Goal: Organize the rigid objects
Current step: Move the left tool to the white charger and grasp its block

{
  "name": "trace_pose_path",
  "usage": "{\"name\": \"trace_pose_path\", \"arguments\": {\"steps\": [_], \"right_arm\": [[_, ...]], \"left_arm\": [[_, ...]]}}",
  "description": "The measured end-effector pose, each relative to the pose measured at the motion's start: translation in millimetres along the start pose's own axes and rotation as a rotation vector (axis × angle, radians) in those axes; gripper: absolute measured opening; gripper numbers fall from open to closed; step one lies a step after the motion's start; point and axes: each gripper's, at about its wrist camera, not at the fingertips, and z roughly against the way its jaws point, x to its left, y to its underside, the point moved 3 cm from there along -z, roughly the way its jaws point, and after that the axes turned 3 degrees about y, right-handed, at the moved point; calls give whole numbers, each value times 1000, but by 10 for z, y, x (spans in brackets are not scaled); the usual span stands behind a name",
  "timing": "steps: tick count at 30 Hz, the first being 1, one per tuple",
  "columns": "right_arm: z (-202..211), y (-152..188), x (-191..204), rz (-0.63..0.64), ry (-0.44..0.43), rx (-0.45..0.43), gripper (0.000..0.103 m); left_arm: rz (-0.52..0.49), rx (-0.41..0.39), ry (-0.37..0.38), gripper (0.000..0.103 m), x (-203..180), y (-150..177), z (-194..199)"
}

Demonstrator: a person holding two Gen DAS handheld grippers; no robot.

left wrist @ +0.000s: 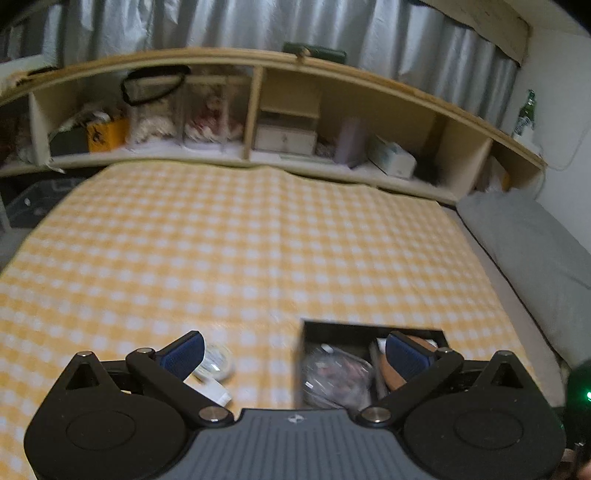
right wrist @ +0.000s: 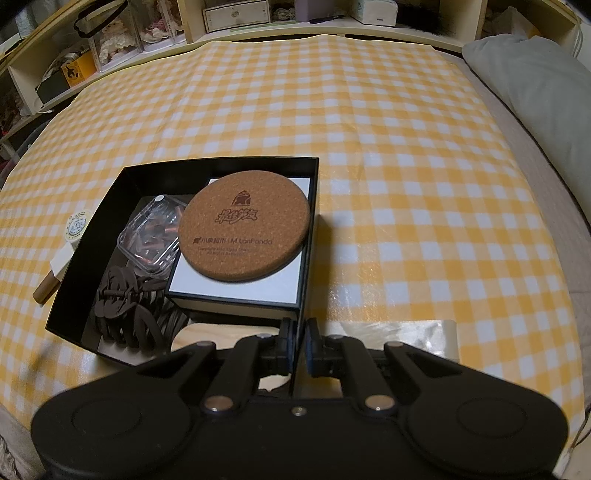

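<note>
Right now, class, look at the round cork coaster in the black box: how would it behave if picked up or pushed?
The cork coaster looks like a flat cork disc, so probably stiff and light. Its grainy surface should grip rather than slip. It lies flat on a white box, so a push would likely slide it, not roll it.

A home bedroom: ahead of the hand-held gripper, a bed under a yellow checked cloth [left wrist: 240, 240], a grey pillow [left wrist: 532, 243] to its right, a cluttered wooden headboard shelf [left wrist: 255, 110] and pale curtains [left wrist: 221, 26] beyond.
</note>
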Motion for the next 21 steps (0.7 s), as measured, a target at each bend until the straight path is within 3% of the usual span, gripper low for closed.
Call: {"name": "trace_pose_path", "arguments": {"steps": [7, 14, 21], "right_arm": [[-1, 1, -3, -2, -1, -2, 7], [38, -6, -33, -16, -12, -4, 7], [164, -15, -128, -60, -45, -14, 7]], "left_arm": [[-29, -28, -80, 103, 343, -131, -96], [-69, 75, -74, 102, 659, -86, -383], [-176, 186, -62, 90, 765, 98, -593]]}}
